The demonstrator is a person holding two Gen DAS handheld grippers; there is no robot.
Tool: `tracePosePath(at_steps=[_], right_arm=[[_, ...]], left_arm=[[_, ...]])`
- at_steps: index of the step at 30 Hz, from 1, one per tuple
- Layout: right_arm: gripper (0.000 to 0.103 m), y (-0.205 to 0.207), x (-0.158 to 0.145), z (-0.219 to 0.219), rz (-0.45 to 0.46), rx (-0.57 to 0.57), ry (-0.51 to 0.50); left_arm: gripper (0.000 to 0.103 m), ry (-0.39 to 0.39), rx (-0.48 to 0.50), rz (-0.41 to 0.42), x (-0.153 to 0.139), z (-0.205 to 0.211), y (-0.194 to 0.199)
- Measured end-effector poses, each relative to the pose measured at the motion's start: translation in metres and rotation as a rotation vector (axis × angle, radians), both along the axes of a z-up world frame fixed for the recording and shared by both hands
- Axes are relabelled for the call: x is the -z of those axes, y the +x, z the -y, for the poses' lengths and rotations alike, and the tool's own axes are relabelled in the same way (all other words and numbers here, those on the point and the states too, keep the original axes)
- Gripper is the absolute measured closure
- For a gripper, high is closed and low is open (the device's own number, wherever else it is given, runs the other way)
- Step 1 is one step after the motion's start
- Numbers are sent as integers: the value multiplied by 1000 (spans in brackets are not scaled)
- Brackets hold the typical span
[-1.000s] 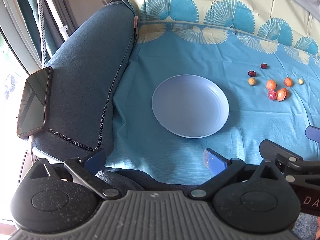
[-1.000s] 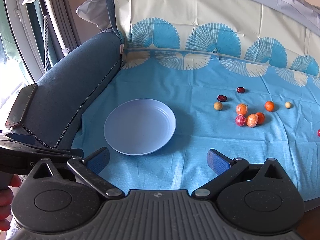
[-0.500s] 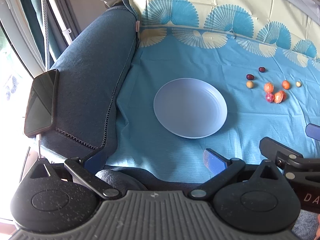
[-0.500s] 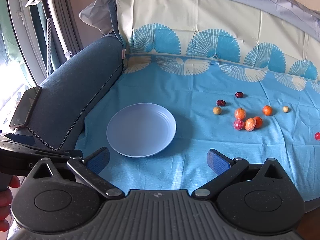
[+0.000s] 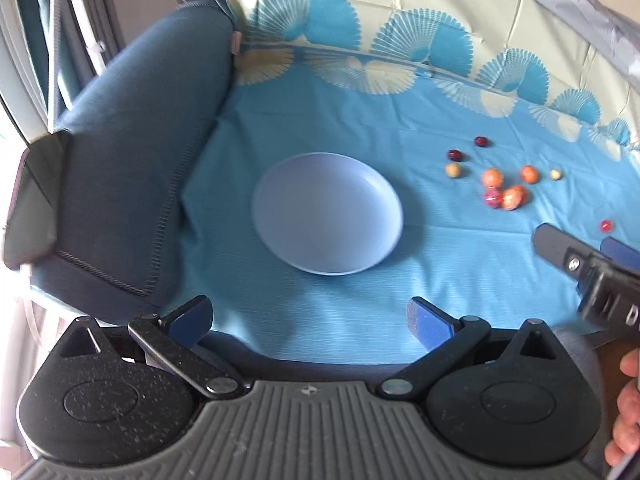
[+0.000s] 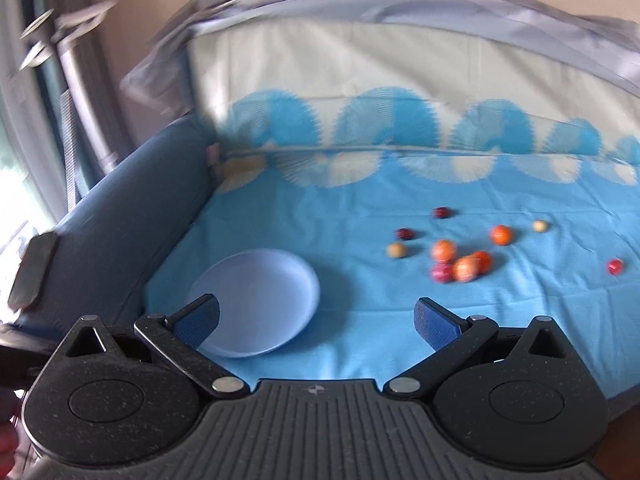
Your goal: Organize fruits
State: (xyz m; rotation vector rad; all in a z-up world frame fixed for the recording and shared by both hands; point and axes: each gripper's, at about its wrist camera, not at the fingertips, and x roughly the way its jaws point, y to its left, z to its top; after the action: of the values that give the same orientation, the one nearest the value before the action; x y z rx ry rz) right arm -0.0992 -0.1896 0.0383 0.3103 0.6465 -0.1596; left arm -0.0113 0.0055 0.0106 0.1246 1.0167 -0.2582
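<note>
An empty pale blue plate (image 5: pixel 328 212) lies on a blue cloth (image 5: pixel 360 112); it also shows in the right wrist view (image 6: pixel 260 300). Several small fruits lie to its right: a cluster of orange and pink ones (image 5: pixel 506 192) (image 6: pixel 460 262), two dark red ones (image 5: pixel 456 155) (image 6: pixel 441 212), a beige one (image 5: pixel 453 170) (image 6: pixel 397 250) and a lone red one (image 5: pixel 606 225) (image 6: pixel 615 266). My left gripper (image 5: pixel 310 318) is open and empty, near the cloth's front edge. My right gripper (image 6: pixel 318 322) is open and empty, right of the plate's front; it shows at the right edge of the left wrist view (image 5: pixel 592 268).
A dark blue sofa armrest (image 5: pixel 132 152) rises left of the cloth, with a phone (image 5: pixel 32 204) on its outer side. The sofa back (image 6: pixel 360 60) under cream cloth stands behind. A curtain and window are at far left.
Both grippers have shifted right and forward; the right one rose and tilted up, so the fruits sit nearer its centre. Both stay open and empty.
</note>
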Motion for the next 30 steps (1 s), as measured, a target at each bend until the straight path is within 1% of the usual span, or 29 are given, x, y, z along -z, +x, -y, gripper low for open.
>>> tracePosePath(at_steps=[2, 4, 10, 12, 14, 16, 17, 19, 21, 23, 25, 28, 30], right_arm=[[1, -4, 9, 24, 9, 75, 3], [1, -8, 21, 53, 8, 154, 4], [1, -21, 61, 153, -19, 404, 11], [0, -23, 73, 189, -25, 487, 11], [1, -22, 89, 227, -35, 584, -6], [1, -16, 107, 264, -54, 685, -37], [1, -10, 117, 281, -67, 717, -59], [1, 3, 142, 316, -110, 762, -69], [1, 15, 167, 347, -146, 803, -51], [1, 29, 194, 375, -177, 826, -34], [1, 40, 216, 395, -194, 848, -52], [1, 54, 242, 421, -195, 868, -64], [1, 62, 255, 433, -202, 868, -80]], left_arm=[[0, -44, 12, -13, 4, 12, 2], [0, -54, 20, -14, 10, 28, 6], [0, 43, 96, -21, 33, 107, 35], [0, 50, 124, -25, 41, 137, 48], [0, 40, 157, -26, 49, 169, 65], [0, 43, 182, -14, 59, 203, 85], [0, 49, 195, -8, 65, 219, 94], [0, 75, 218, -6, 77, 256, 116], [0, 90, 263, -4, 92, 289, 136], [0, 126, 301, -4, 108, 319, 153], [0, 164, 326, -26, 128, 343, 169], [0, 175, 340, -85, 153, 363, 188], [0, 176, 348, -105, 165, 372, 196]])
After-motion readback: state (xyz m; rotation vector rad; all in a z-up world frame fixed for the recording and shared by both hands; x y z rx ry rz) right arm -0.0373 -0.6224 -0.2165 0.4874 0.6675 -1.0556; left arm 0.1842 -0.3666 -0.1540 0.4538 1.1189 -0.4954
